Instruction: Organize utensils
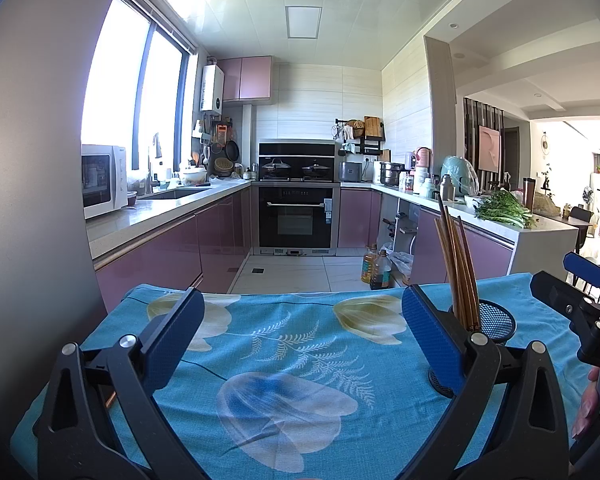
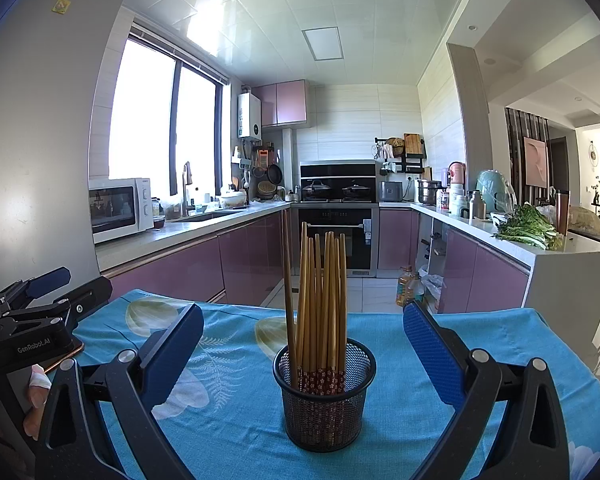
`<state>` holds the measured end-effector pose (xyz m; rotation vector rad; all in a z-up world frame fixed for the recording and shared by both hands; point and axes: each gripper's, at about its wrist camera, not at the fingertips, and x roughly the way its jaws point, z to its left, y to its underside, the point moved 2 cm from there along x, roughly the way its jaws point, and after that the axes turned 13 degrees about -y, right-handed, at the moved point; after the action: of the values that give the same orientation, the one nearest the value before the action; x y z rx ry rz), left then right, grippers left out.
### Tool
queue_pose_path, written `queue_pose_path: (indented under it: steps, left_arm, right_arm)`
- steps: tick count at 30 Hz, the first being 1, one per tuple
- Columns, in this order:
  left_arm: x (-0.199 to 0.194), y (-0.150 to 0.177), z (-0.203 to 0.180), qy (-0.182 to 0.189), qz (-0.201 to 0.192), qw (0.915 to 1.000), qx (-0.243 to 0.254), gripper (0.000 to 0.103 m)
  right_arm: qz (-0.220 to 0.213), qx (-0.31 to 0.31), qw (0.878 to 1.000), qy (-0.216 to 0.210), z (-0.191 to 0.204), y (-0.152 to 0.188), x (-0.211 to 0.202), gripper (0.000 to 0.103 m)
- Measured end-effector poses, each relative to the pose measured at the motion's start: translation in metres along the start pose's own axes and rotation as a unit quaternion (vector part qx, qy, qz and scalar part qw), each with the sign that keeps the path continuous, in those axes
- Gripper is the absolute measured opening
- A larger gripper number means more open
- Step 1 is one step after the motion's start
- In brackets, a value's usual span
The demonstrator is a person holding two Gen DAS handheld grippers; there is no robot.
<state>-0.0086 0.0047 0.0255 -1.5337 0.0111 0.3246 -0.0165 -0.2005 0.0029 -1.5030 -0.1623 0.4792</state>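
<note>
The chopsticks all stand upright in the mesh cup near the middle of the table, so we reckon this looks about done; any tidying means nudging gently so the cup doesn't tip. Our right tongs hang wide open either side of it, empty. Left tongs are open too, off to its left over bare cloth.

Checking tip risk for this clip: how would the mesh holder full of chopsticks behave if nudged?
The mesh holder looks light, so probably top-heavy: the chopsticks stand far above its rim. On the tablecloth it may catch and tip rather than slide.
</note>
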Motion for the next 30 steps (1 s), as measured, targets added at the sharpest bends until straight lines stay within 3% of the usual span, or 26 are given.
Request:
queue_pose_path:
  steps: [30]
  left_arm:
    - [-0.0002,0.0002,-0.0015,0.0,-0.001,1.0,0.001,0.097]
  right_arm:
    - [0.001,0.002,1.0,-0.001,-0.0014,0.0014,0.0014,0.097]
